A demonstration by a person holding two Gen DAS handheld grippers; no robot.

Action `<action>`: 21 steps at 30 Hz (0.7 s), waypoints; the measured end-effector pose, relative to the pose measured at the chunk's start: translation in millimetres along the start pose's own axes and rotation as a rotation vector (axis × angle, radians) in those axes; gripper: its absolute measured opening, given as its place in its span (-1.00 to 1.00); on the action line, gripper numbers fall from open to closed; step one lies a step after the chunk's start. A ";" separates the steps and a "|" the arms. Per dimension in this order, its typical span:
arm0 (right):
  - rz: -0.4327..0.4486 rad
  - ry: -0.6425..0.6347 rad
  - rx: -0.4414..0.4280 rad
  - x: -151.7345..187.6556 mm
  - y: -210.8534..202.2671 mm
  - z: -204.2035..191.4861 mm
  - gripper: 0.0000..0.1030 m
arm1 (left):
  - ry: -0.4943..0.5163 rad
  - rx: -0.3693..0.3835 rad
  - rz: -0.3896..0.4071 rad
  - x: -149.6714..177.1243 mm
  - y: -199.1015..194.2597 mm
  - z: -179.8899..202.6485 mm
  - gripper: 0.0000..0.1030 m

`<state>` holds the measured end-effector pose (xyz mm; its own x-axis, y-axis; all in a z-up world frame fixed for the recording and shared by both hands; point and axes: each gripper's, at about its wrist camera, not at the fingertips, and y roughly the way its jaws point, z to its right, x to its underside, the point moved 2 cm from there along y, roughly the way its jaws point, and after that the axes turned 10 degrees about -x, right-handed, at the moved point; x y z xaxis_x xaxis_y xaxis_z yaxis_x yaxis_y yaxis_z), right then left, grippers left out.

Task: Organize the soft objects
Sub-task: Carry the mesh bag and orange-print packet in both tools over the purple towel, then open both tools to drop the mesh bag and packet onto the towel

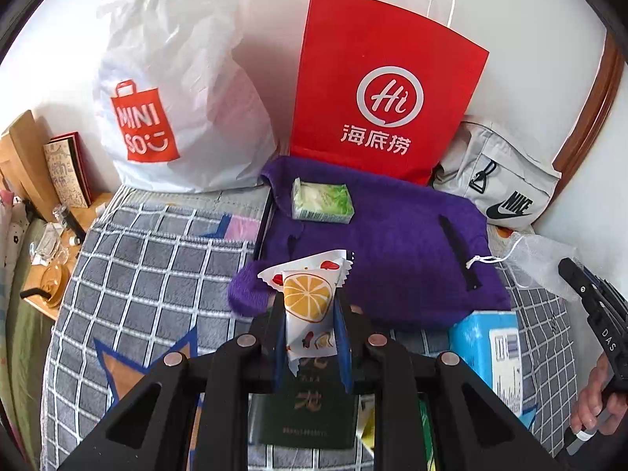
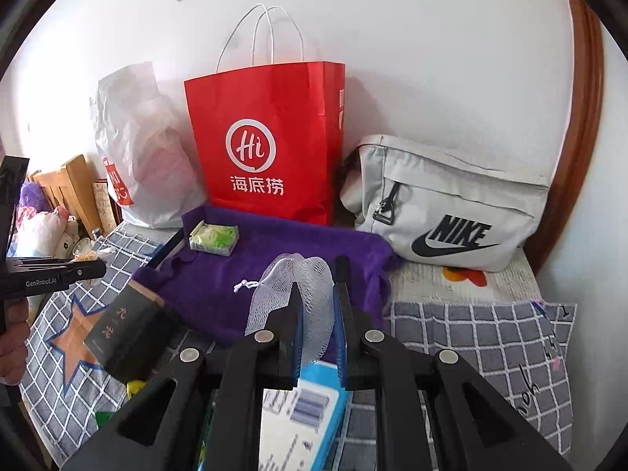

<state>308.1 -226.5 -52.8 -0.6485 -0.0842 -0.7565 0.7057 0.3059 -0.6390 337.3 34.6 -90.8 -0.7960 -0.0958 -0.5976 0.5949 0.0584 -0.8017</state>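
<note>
My left gripper [image 1: 310,302] is shut on a white snack packet with an orange slice printed on it [image 1: 308,298], held above the near edge of a purple knitted cloth [image 1: 392,243]. A green tissue pack [image 1: 322,199] lies on the far part of that cloth. My right gripper [image 2: 318,294] is shut on a white mesh pouch [image 2: 298,294] with a drawstring, also over the purple cloth [image 2: 274,271]. In the left wrist view the mesh pouch [image 1: 543,259] and the right gripper [image 1: 596,310] show at the right edge. The green tissue pack [image 2: 215,238] sits at the cloth's far left.
Against the wall stand a white Miniso plastic bag [image 1: 172,98], a red paper bag [image 1: 376,90] and a grey Nike bag [image 2: 451,212]. A dark green box [image 2: 125,329] and a blue-and-white pack [image 2: 306,404] lie on the checked blanket [image 1: 149,274]. A wooden shelf [image 1: 27,165] is at left.
</note>
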 end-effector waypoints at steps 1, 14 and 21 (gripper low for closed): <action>-0.001 0.001 -0.002 -2.7 4.7 1.1 -0.74 | 0.000 -0.002 0.001 -3.6 3.1 1.0 -0.61; -0.032 -0.033 -0.023 -28.6 74.0 11.7 -0.73 | 0.021 -0.006 -0.047 -44.4 62.1 22.4 -0.61; -0.147 -0.020 -0.093 -10.0 113.7 22.1 -0.73 | -0.002 0.014 -0.129 -43.5 97.0 26.0 -0.60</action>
<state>401.1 -211.8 -121.0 -0.7365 -0.1527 -0.6590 0.5736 0.3754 -0.7281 432.6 18.6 -142.3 -0.8660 -0.1036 -0.4892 0.4887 0.0316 -0.8719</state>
